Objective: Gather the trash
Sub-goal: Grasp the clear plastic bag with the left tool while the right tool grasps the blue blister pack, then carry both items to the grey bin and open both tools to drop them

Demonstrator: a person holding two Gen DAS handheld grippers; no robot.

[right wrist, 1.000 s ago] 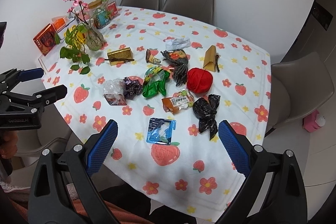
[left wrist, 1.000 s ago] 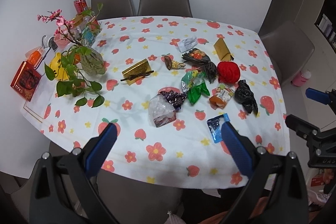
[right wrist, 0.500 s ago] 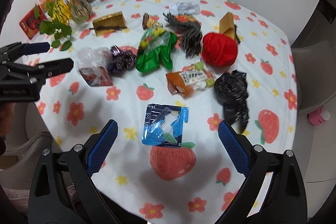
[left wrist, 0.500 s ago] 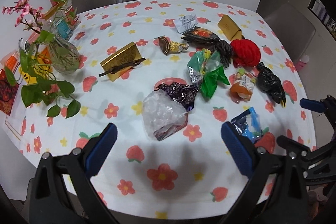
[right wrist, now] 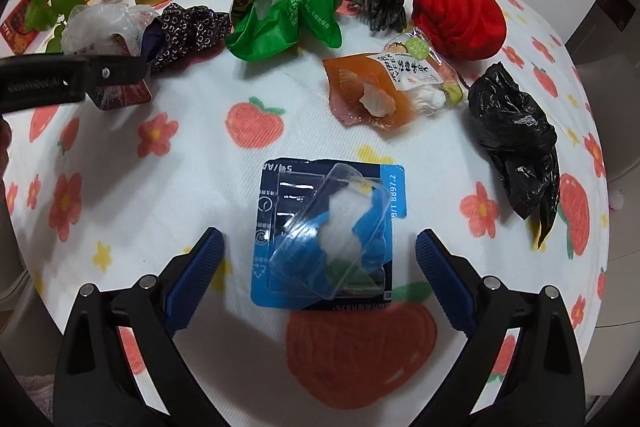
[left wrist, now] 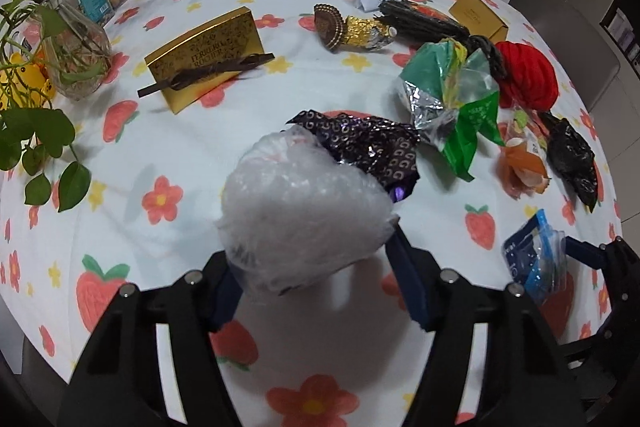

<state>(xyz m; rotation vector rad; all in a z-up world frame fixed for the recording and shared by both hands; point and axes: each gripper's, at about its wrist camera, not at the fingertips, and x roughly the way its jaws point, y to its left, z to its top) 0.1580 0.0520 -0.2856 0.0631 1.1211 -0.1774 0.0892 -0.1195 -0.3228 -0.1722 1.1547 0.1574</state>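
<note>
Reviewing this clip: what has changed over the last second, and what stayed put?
Both grippers have come down toward the table. The left gripper now straddles the clear plastic bag, its jaws closing around it. The right gripper hangs open over the blue blister pack, not gripping it. The other trash and the tablecloth lie as before.

crinkled clear plastic bag [left wrist: 304,211]; glossy blister pack [right wrist: 328,233]
</note>
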